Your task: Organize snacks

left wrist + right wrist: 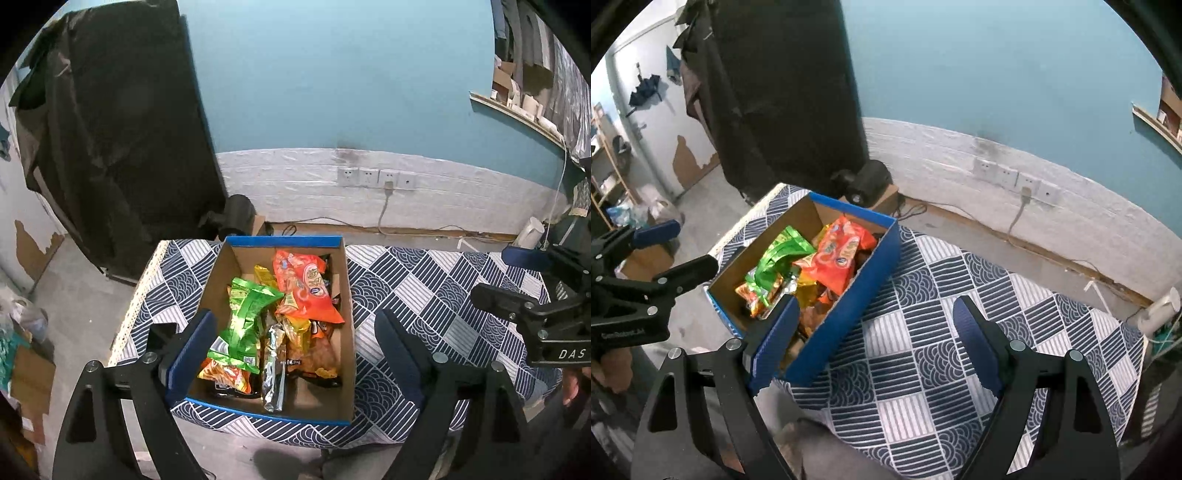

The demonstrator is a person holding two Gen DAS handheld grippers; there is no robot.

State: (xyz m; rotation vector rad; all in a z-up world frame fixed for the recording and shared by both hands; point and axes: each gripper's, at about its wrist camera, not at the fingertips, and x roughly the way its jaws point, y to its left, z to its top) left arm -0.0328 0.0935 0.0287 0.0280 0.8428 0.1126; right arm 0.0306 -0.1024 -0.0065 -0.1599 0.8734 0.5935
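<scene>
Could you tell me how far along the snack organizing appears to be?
Done: the snack packets, such as the orange bag and green bag, sit in the blue box. In hand: nothing; the left claw and right claw are open. Left: no snacks show on the checked tablecloth.

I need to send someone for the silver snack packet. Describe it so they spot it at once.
Find the blue-rimmed cardboard box on the patterned tablecloth. At its near end lies the silver packet, narrow and crinkled. It is the only plain foil one; the green bag and orange bag nearby are brightly printed.
</scene>
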